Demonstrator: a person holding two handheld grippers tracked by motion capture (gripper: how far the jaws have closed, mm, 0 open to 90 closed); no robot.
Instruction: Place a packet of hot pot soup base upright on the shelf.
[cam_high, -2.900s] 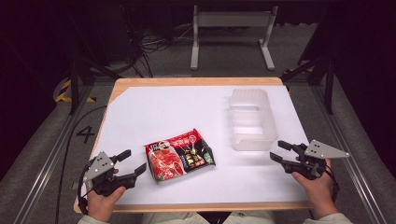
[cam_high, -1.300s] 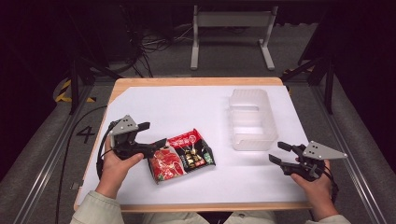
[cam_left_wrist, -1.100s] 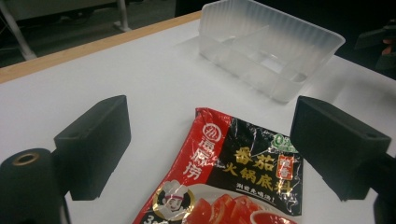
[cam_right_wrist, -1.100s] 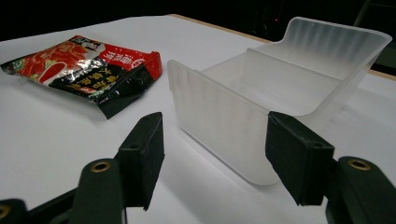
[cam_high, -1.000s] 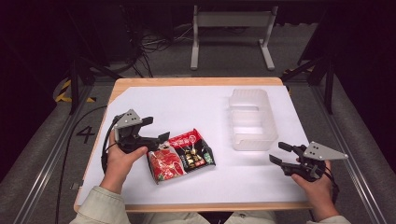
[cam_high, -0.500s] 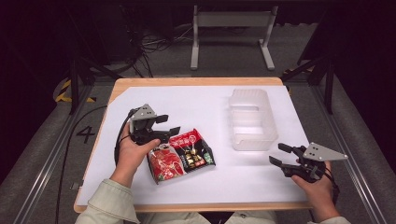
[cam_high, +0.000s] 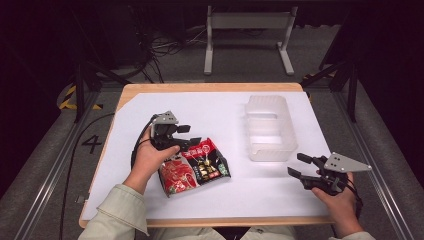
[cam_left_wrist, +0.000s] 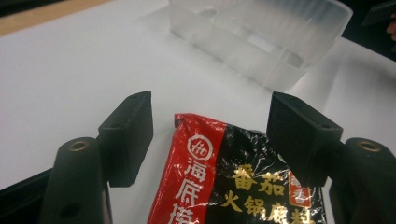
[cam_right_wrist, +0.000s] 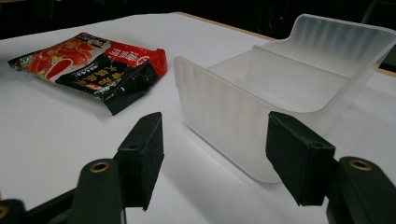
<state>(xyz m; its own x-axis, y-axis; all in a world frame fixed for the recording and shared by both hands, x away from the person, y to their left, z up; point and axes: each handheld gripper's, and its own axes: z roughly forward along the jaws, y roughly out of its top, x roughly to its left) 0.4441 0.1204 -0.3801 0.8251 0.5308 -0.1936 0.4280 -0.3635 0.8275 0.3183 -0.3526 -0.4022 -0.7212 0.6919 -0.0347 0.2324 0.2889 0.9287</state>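
Premises: a laboratory or recording studio set up for manipulation trials, not a home or shop. A wooden bench (cam_high: 210, 88) carries a plain white sheet (cam_high: 220, 125) as a clean work surface. Black metal frame rails (cam_high: 45, 175) run along both sides on grey carpeted floor (cam_high: 390, 165). A number "4" (cam_high: 92, 144) is marked on the floor to the left, with yellow-black hazard tape (cam_high: 67, 100) beyond it. Loose cables (cam_high: 170, 42) and a grey metal stand (cam_high: 247, 35) sit behind the bench against dark surroundings.
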